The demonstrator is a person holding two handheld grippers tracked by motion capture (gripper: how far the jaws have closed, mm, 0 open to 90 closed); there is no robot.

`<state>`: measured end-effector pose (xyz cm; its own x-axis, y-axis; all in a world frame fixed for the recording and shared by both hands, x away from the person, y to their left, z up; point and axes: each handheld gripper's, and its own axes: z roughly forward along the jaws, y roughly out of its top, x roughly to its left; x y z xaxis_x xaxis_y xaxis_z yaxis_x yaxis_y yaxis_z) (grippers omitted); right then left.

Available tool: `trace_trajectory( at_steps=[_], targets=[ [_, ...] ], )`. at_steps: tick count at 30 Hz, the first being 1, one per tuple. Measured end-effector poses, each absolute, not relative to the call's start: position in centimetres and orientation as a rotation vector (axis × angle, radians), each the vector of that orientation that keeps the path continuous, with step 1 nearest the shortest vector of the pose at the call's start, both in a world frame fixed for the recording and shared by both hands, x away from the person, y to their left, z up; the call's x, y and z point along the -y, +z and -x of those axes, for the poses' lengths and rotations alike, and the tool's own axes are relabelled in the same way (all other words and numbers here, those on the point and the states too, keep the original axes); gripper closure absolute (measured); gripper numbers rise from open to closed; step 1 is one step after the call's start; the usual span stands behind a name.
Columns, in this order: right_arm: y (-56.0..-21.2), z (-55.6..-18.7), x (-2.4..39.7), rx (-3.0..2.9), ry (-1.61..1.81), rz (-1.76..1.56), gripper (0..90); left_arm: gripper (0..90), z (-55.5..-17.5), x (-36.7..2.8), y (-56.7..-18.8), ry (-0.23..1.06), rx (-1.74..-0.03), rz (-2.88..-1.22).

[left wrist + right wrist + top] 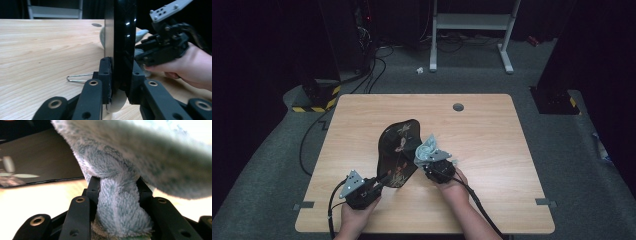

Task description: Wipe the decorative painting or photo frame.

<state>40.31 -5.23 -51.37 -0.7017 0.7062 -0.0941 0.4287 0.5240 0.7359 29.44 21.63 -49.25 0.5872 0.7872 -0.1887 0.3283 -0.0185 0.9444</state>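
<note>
Left gripper (119,77): fingers (105,75) clenched on the near rim of a black lacquered tray (398,150), held tilted on edge above the table (482,130). Right gripper (117,192): fingers (92,188) clenched on a bunched blue-white cloth (428,148), pressed against the tray's right side. Wiping appears under way; how much of the tray is left cannot be told.

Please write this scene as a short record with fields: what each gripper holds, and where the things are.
left gripper: shut on the rim of the black tray
tray pose: tilted up off the table
right gripper: shut on the light blue cloth
cloth place: against the tray's right side, high view
surface: wooden table
</note>
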Motion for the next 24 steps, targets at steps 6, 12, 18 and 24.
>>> trace_trajectory(
  at_steps=[6,12,18,24],
  targets=[
    [-51.3,-36.7,2.7,-2.475,1.058,-0.806,65.3,78.0,-29.3,-21.3,-49.3,0.494,-0.970,-1.601],
    [-51.4,-33.2,0.5,-2.551,1.122,-0.701,65.6,78.1,-29.3,-21.3,-49.3,0.493,-0.976,-1.595],
    [-51.3,-34.3,1.1,-2.537,1.170,-0.777,65.8,78.2,-29.3,-21.3,-49.3,0.495,-0.975,-1.596],
    [-50.7,-39.8,4.1,-2.401,1.135,-0.997,65.7,78.1,-29.4,-21.4,-49.3,0.497,-0.976,-1.598]
  ],
)
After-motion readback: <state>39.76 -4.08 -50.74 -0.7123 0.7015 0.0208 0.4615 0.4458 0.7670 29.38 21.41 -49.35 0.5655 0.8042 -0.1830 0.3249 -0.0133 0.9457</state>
